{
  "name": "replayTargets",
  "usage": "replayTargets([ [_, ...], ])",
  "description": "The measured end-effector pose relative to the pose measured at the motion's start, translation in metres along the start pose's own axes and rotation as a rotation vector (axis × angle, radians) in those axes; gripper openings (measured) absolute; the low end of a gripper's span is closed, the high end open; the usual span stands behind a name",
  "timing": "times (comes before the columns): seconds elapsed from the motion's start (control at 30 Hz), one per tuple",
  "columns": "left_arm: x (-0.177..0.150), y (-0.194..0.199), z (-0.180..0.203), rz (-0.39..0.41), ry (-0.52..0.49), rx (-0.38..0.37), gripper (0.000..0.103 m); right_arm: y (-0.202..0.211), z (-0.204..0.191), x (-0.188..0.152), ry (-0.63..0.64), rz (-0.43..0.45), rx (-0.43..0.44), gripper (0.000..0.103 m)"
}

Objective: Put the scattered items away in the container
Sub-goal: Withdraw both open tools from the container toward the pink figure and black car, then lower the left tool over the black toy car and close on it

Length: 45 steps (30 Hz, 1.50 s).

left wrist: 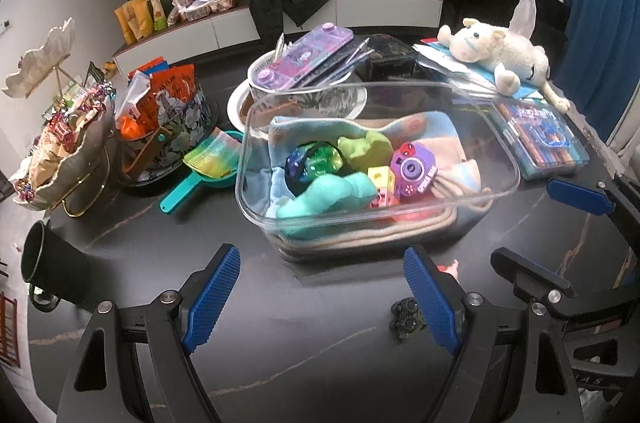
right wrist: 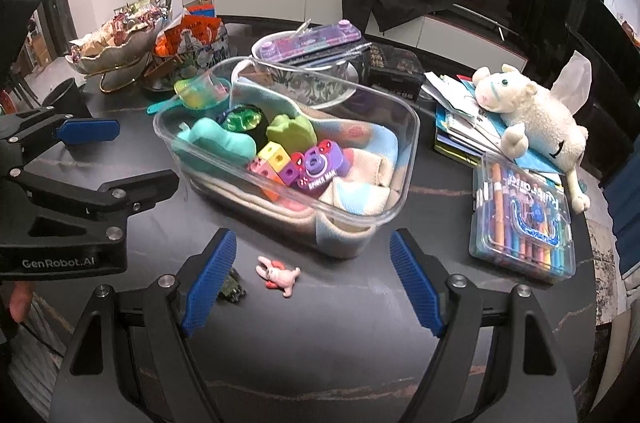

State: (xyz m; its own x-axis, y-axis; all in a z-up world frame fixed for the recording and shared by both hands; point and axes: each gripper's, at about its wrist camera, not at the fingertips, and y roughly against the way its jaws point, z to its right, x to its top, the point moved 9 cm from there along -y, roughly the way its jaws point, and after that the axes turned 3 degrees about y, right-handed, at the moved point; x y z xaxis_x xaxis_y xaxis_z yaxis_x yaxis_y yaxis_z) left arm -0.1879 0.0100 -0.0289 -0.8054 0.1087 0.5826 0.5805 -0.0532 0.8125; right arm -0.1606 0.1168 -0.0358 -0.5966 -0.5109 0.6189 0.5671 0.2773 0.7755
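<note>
A clear plastic container (left wrist: pixel 360 218) (right wrist: pixel 412 147) stands mid-table on a dark table. It holds a folded blanket, a purple toy camera (left wrist: pixel 412 169) (right wrist: pixel 320 163), coloured cubes, green dice and a teal plush. In front of it, on the table, lie a small pink bunny figure (right wrist: pixel 278 275) and a dark green toy tank (right wrist: pixel 231 289) (left wrist: pixel 406 317). My right gripper (right wrist: pixel 312 287) is open just above and behind those two toys. My left gripper (left wrist: pixel 322 299) is open too, empty, near the container's front wall. Each gripper also shows at the edge of the other's view.
A crayon case (right wrist: pixel 524 223) and a plush lamb (right wrist: pixel 532 115) on papers sit to the right. Behind are a bowl with a purple pencil case (left wrist: pixel 308 63), a teal sieve (left wrist: pixel 212 159), a snack tin (left wrist: pixel 168 127) and a sweets dish (left wrist: pixel 68 143). A black cup (left wrist: pixel 44 259) stands left.
</note>
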Motion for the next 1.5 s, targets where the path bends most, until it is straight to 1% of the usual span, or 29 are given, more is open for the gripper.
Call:
replayTargets([
  [0.23, -0.016, -0.011, 0.012, -0.024, -0.019, -0.010, 0.081, -0.002, 0.004, -0.007, -0.002, -0.012, -0.006, 0.077],
  [1.0, -0.051, -0.040, 0.042, -0.069, -0.069, -0.046, 0.081, -0.016, 0.019, -0.025, -0.038, -0.050, -0.014, 0.077],
  [1.5, -0.063, -0.061, 0.055, -0.096, -0.083, -0.051, 0.081, -0.023, 0.016, -0.029, -0.030, -0.063, -0.009, 0.077],
])
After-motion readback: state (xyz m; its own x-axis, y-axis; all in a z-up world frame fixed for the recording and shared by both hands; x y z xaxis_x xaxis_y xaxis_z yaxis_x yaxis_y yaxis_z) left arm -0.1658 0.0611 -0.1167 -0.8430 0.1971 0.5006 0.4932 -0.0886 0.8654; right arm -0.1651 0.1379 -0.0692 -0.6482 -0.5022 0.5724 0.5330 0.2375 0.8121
